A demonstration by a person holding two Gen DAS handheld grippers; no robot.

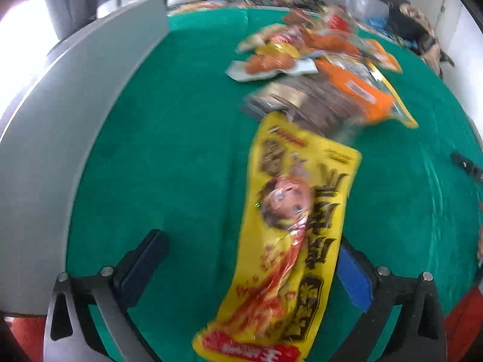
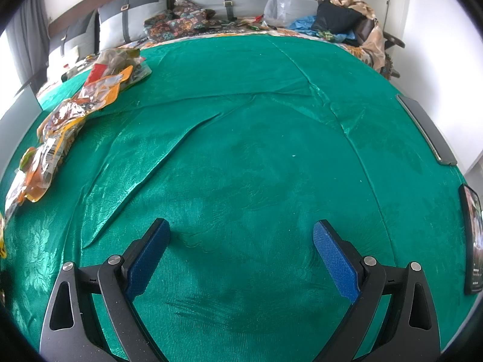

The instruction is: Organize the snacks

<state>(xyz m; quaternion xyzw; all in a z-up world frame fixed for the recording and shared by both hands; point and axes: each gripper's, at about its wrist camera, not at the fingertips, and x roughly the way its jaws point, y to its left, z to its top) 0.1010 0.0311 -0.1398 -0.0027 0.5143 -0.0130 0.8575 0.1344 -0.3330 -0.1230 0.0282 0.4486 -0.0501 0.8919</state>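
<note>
Here, in the left wrist view, the left gripper [image 1: 252, 252] stands spread wide over the green cloth [image 1: 169, 150], a yellow snack bag [image 1: 289, 235] lying loose between its jaws, nearer the right one. In the right wrist view, the right gripper [image 2: 241, 241] gapes empty, the snack pile [image 2: 69, 120] far left.

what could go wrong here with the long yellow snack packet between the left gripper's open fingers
1. The long yellow snack packet sits against one side of the open left gripper, so a closing grip may catch only an edge.
2. Its far end overlaps the brown striped packet; dragging it could disturb that pile.
3. The wrinkled green cloth might bunch into the fingers.
</note>
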